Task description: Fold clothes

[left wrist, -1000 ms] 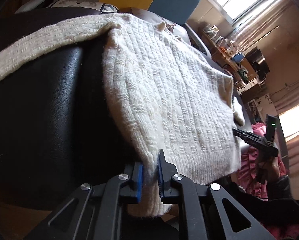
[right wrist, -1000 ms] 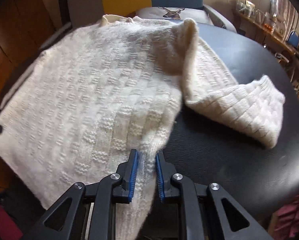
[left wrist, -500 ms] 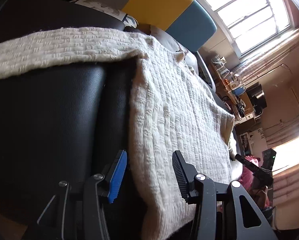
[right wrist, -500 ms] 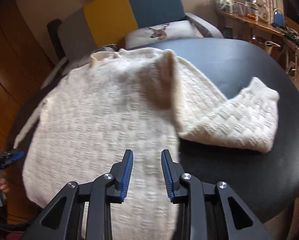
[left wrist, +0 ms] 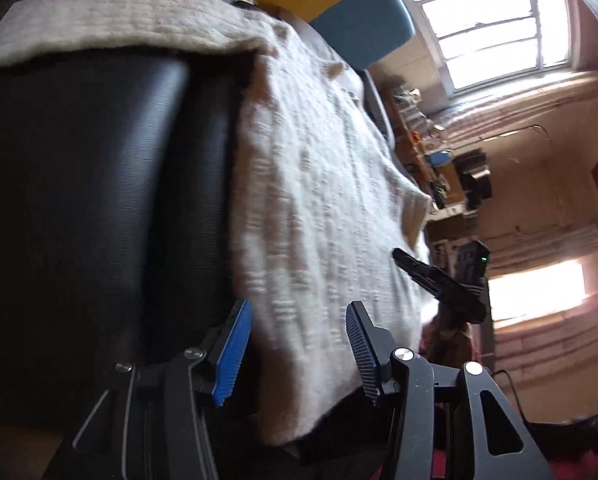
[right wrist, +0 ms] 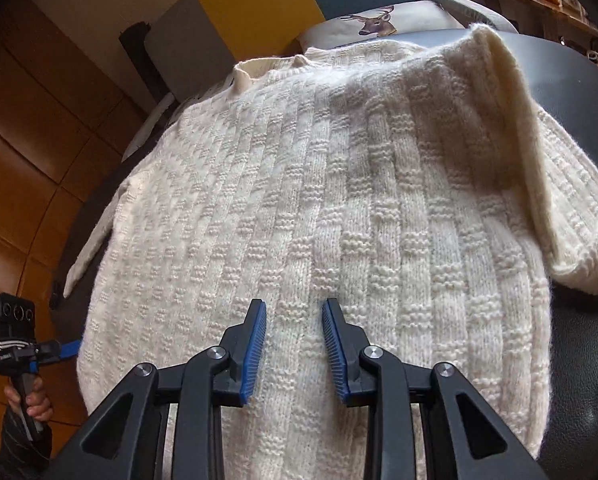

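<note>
Lying spread over a black padded surface, the cream knit sweater has its body flattened out, neckline at the far end and hem toward the near edge, which looks like the flat starting shape a fold needs. One sleeve is doubled over at the far right, its cuff end resting on the black padding, so that side seems only partly arranged. In the left wrist view another sleeve stretches away along the top of the surface at far left, not yet brought in over the body.

Neither tool grips anything. The right gripper hangs over the middle of the sweater near the hem, jaws parted a modest way with only knit showing below the blue pads; I judge it to be hovering, not pinching. The left gripper sits at the sweater's left side edge where it drapes over the rounded lip, jaws rather wider apart, with the hem corner showing between them but the pads clear of the cloth.

With both grippers empty, the spreading seems done, and the probable next need is a fresh hold on a sleeve or side edge to carry it inward. The thick knit should keep its shape but may slide off the slick padding.
</note>
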`<state>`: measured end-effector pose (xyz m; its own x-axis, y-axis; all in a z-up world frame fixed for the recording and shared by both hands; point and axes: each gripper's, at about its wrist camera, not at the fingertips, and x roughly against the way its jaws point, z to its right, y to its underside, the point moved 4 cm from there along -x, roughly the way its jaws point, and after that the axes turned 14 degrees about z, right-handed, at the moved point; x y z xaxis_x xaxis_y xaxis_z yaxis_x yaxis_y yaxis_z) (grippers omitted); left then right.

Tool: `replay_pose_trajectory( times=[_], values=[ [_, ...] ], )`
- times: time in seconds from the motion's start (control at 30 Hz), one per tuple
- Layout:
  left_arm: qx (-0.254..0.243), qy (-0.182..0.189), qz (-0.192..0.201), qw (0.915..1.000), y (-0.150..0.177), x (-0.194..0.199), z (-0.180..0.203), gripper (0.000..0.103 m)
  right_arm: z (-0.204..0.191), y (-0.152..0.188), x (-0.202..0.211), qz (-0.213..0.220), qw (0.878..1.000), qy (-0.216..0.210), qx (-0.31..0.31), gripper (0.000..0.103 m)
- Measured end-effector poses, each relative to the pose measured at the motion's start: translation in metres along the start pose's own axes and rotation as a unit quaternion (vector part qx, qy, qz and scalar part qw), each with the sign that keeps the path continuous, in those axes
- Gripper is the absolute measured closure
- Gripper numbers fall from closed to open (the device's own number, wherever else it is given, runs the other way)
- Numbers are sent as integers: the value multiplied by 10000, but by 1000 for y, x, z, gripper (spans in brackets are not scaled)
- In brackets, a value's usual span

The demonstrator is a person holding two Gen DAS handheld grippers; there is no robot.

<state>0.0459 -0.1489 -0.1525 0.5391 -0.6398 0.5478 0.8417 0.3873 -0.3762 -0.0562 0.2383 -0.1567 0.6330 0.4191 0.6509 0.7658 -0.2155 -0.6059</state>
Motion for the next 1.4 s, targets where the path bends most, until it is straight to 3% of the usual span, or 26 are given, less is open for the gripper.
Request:
replay_pose_trajectory(
  times=[0.03,0.2,0.43,0.47,0.5,0.53,0.7,0.73,0.8,0.83,0.87,0.93,1.0,1.07,1.1,1.13,1.17,1.3,1.4],
  values=[
    [-21,-182,99,9998,1,7,-5,54,2,0,0,21,10000,-39,-82,73],
    [287,22,76,9996,7,-12,-11,54,3,1,2,95,9997,-17,-209,73],
    [940,749,310,9923,-5,-36,-12,43,-3,5,-1,137,9998,136,45,73],
    [905,687,310,9930,-6,-35,-10,45,-3,5,-1,139,9998,125,5,73],
    [867,616,313,9938,-7,-34,-9,57,-2,5,-1,141,9998,115,-34,73],
    [829,545,315,9946,-8,-32,-7,94,-1,5,-1,143,9998,107,-58,73],
    [103,167,810,9965,-9,6,29,94,-5,7,-2,175,9997,149,131,73],
    [-122,-64,834,9964,-6,9,37,94,-5,7,-2,190,9995,168,178,73],
    [-422,-970,617,9925,0,0,32,93,-6,7,-3,214,9993,190,252,73],
    [-330,-1133,459,9920,4,-6,25,91,-6,7,-3,227,9991,200,289,73],
    [-175,-1148,454,9922,6,-7,18,90,-6,7,-3,237,9990,205,319,73],
    [143,-1152,476,9921,10,-7,5,76,-4,6,-3,244,9990,176,331,73],
    [380,-1090,528,9919,13,-6,-3,69,-2,5,-2,255,9990,145,333,73],
    [379,-947,562,9932,16,-7,0,68,-1,5,-2,303,9992,102,248,73],
    [178,-968,546,9936,18,-12,6,70,-1,5,-2,327,9992,86,205,73],
    [-203,-1283,492,9903,21,-16,10,96,0,5,-1,339,9992,81,184,73],
    [-600,-1624,433,9839,23,-21,14,97,0,5,0,335,9992,82,204,73],
    [-723,-1858,475,9788,7,-16,11,97,-1,5,1,309,9993,70,208,73],
    [-902,-1640,747,9795,-14,-7,27,95,-1,4,1,267,9995,-49,141,73]
  ],
)
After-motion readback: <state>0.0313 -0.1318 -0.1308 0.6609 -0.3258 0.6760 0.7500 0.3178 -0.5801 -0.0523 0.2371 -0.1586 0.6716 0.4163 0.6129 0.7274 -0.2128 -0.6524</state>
